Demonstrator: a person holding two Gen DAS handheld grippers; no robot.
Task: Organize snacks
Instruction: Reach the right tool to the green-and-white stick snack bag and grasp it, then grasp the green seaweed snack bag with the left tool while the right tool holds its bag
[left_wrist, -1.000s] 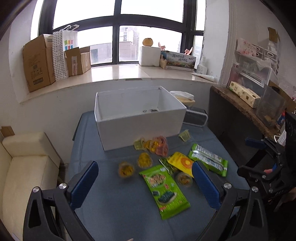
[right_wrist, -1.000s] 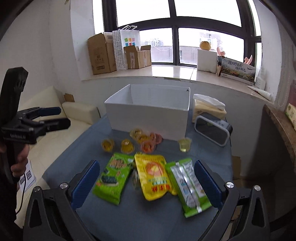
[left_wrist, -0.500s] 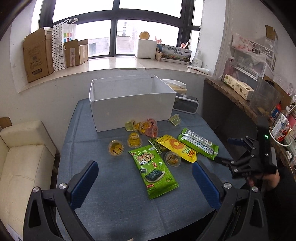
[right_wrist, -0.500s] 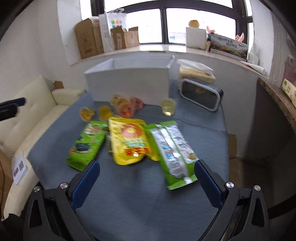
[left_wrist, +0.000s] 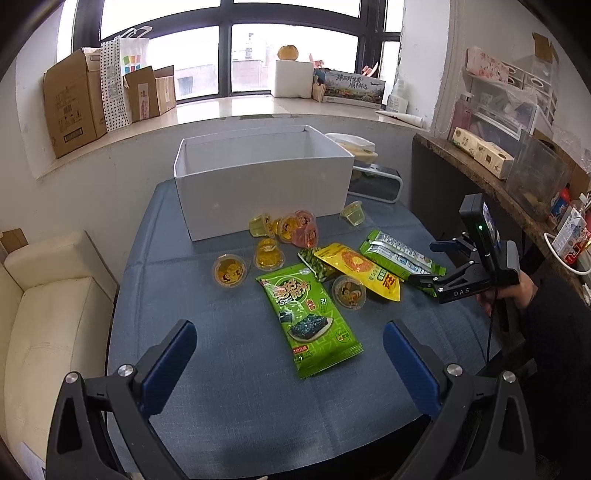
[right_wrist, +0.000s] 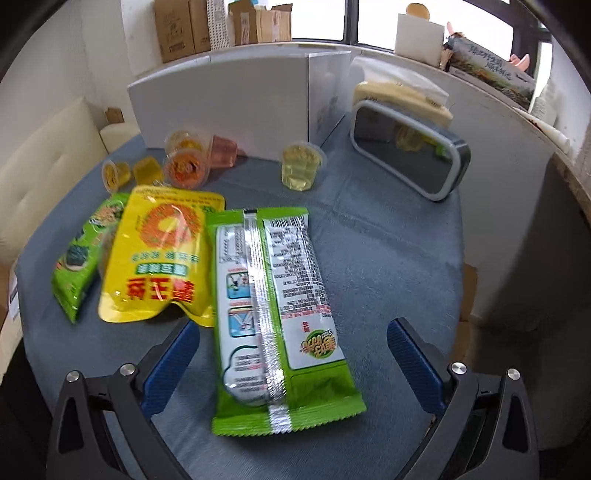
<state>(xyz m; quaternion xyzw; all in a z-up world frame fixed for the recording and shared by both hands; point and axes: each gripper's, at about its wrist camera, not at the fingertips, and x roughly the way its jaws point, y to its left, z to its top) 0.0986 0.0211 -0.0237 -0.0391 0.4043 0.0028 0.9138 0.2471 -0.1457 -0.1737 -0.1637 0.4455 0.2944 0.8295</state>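
- Right wrist view: right gripper (right_wrist: 291, 354) now down low over the green-and-white packet (right_wrist: 275, 314), jaws spread wide to either side of its near end, nothing held; a second ago, hanging well back with all the snacks far off.
- Likely the first pick, then; closing on the packet looks next.
- Left wrist view: left gripper (left_wrist: 290, 354) hovering above the surface (left_wrist: 221, 350), jaws wide and empty, closer to the snacks than before.
- White box (left_wrist: 262, 184) at the far edge, open, apparently unfilled.
- Yellow pouch (left_wrist: 360, 269), seaweed bag (left_wrist: 308, 317) and jelly cups (left_wrist: 229, 271) lying loose between box and grippers.
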